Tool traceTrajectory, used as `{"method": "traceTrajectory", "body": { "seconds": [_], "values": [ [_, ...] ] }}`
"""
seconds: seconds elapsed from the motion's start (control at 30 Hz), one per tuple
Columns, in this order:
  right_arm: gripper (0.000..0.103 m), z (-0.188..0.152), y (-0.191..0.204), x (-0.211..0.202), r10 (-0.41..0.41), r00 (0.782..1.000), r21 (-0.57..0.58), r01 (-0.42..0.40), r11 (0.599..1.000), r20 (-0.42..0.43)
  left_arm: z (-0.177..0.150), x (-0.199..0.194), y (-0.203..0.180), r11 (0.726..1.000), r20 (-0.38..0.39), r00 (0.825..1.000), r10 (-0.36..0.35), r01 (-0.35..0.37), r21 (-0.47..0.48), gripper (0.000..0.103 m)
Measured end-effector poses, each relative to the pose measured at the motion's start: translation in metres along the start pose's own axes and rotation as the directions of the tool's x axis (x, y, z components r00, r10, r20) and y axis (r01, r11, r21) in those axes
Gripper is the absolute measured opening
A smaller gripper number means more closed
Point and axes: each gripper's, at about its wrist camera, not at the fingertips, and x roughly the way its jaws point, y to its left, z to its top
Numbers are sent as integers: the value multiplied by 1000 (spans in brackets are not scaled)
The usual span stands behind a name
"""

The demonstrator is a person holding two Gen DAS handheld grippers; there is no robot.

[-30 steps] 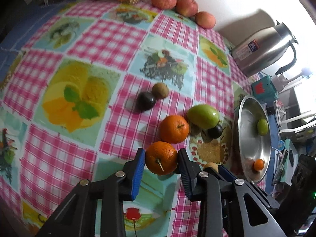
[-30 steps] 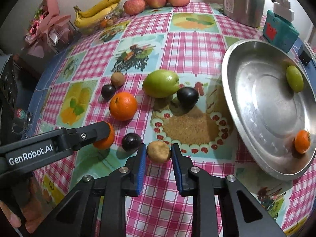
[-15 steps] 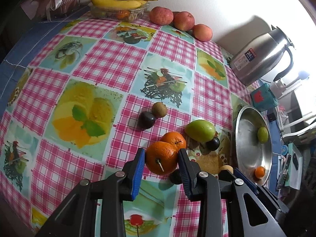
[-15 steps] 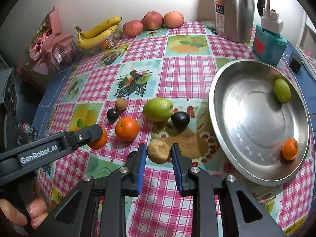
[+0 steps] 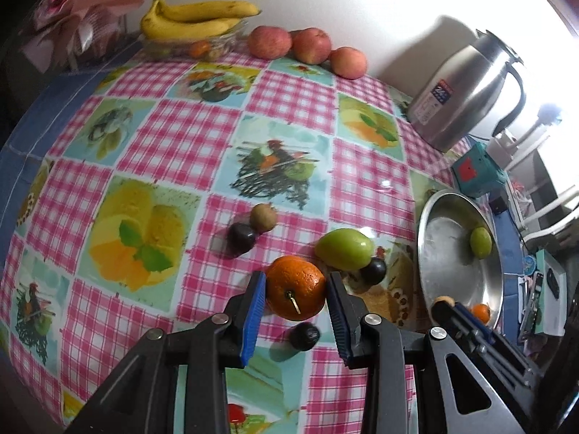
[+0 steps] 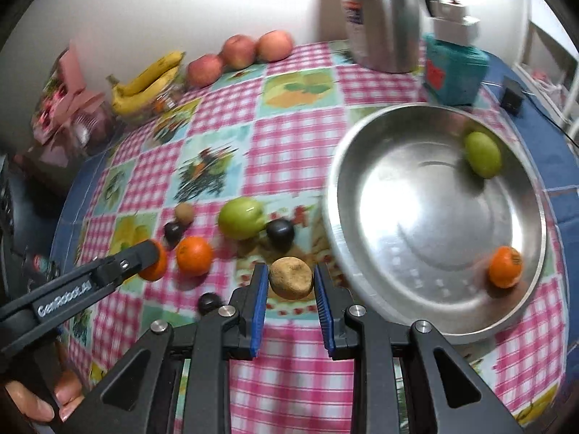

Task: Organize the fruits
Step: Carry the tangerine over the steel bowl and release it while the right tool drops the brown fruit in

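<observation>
The left tool point(image 5: 296, 291) is clamped on an orange point(image 5: 296, 288), held clear above the checked table point(image 5: 173, 133); the right tool point(image 6: 291, 282) is closed on a brown, rough-skinned fruit point(image 6: 291, 277), also lifted off the cloth. Below and between them on the table lie a second orange point(image 6: 194, 255), a large green fruit point(image 5: 343, 248) with a dark plum point(image 5: 374, 270) touching it, a small dark fruit point(image 5: 304, 335) near the tools, and farther off a kiwi point(image 5: 263, 217) touching another dark plum point(image 5: 241, 238). To the right a steel bowl point(image 6: 362, 166) holds a small green fruit point(image 6: 482, 159) near its far wall and a small orange point(image 6: 505, 266) near its right rim, well apart. Behind the bowl stand a steel kettle point(image 5: 459, 94) and a teal box point(image 6: 454, 72). Along the wall sit three apples point(image 5: 307, 45) and a clear dish point(image 5: 188, 45) bearing bananas point(image 5: 191, 18). A person's fingers point(image 6: 36, 403) show at the lower left of the right wrist view.
</observation>
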Motion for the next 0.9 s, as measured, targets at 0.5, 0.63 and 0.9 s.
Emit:
{"method": "traceTrajectory", "body": {
  "seconds": [0.5,0.63,0.9],
  "values": [
    [27,10,-89,-28,-228,971,219,206,954,77,-8,8,-70,984,11,998,-64,61,169,36],
    [27,12,-103,-27,-226,971,250,200,947,79,-10,16,-83,979,3,996,-87,85,187,36],
    [27,15,-107,-27,-239,968,264,211,941,76,-8,22,-116,959,47,995,-91,75,275,37]
  ]
}}
